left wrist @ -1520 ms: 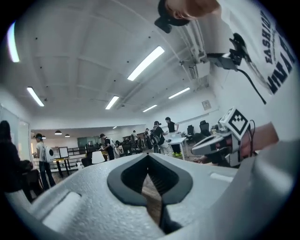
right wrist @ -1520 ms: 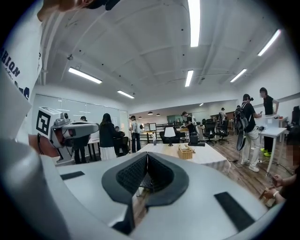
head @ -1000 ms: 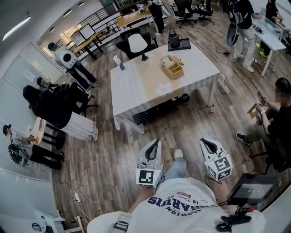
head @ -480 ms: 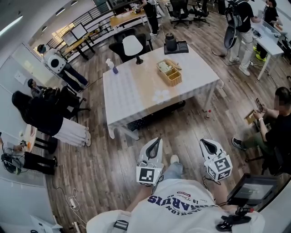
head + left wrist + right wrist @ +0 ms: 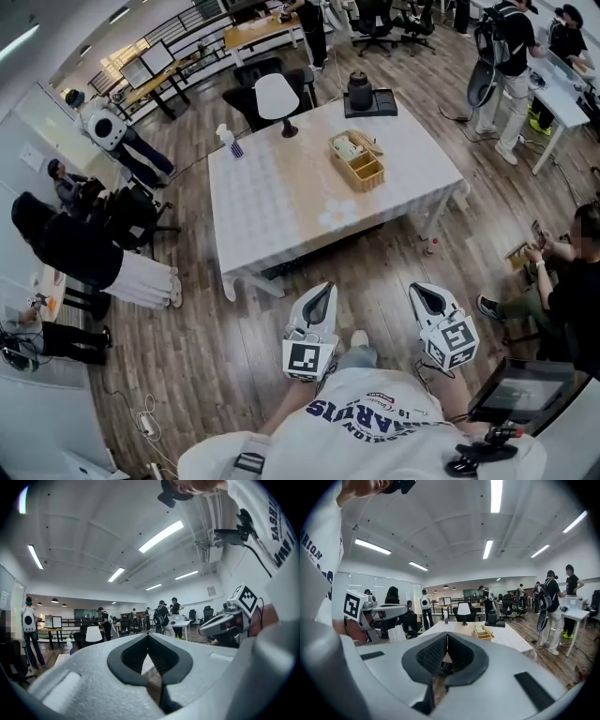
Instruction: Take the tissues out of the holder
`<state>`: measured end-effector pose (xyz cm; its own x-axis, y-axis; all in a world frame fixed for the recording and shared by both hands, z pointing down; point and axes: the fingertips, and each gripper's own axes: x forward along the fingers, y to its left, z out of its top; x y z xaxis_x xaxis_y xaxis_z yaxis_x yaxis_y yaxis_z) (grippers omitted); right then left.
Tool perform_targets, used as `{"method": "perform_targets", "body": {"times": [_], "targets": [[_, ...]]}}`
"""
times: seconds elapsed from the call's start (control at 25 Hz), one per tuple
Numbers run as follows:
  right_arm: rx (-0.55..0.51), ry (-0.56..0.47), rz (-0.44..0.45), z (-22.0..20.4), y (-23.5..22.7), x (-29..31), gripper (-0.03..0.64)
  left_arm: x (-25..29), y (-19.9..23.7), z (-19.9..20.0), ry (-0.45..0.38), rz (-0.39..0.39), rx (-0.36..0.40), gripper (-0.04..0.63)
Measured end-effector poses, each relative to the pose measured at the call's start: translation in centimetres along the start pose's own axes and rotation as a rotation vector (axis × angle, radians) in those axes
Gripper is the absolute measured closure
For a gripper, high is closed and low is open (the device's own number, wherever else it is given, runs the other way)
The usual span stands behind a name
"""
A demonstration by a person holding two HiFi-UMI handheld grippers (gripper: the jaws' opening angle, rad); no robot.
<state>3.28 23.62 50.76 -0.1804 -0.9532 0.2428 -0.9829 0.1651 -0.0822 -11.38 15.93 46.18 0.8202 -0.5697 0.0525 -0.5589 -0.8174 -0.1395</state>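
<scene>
I hold both tools low over the wooden floor [image 5: 216,356], well short of the worktop [image 5: 272,211]. My left tool [image 5: 321,292] has its jaws pressed together: the tips meet and nothing sits between them. My right tool [image 5: 420,292] is pressed together the same way and carries nothing. The two are side by side and apart, with my shoe [image 5: 359,338] on the floor between them. Both point towards the worktop.

The holder [image 5: 358,159] stands on the right half of the worktop, towards the far side and well apart from both tools. It is a wooden basket split into compartments. The tissues [image 5: 348,145] show as a white lump in its far compartment. In the right gripper view the holder sits just above and to the right of the joined tips, small and far off. In the left gripper view I cannot make it out.

Along the far edge of the worktop a white lamp [image 5: 278,94] stands near the middle. A spray bottle [image 5: 228,141] is at the left corner. At the right corner a black jug [image 5: 360,87] sits on a black tray [image 5: 382,99]. None of these touches the holder.

A seated person [image 5: 567,281] is off to my right. Other people stand at the left and at the back of the room.
</scene>
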Motion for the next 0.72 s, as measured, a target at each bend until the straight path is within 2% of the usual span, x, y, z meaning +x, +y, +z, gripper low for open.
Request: {"method": "perform_targets", "body": {"times": [0.24, 0.4, 0.72], "targets": [[0.003, 0.008, -0.014, 1.9, -0.7, 4.3, 0.609, 2.9, 4.3, -0.6, 0.006, -0.028, -0.007, 0.591], [0.011, -0.010, -0.026, 2.7, -1.2, 6.8, 0.609, 4.5, 6.4, -0.9, -0.019, -0.055, 0.006, 0.591], [0.040, -0.010, -0.072, 2.4, -3.0, 8.8, 0.608, 6.1, 7.0, -2.5, 0.000, -0.120, -0.037, 0.591]]}}
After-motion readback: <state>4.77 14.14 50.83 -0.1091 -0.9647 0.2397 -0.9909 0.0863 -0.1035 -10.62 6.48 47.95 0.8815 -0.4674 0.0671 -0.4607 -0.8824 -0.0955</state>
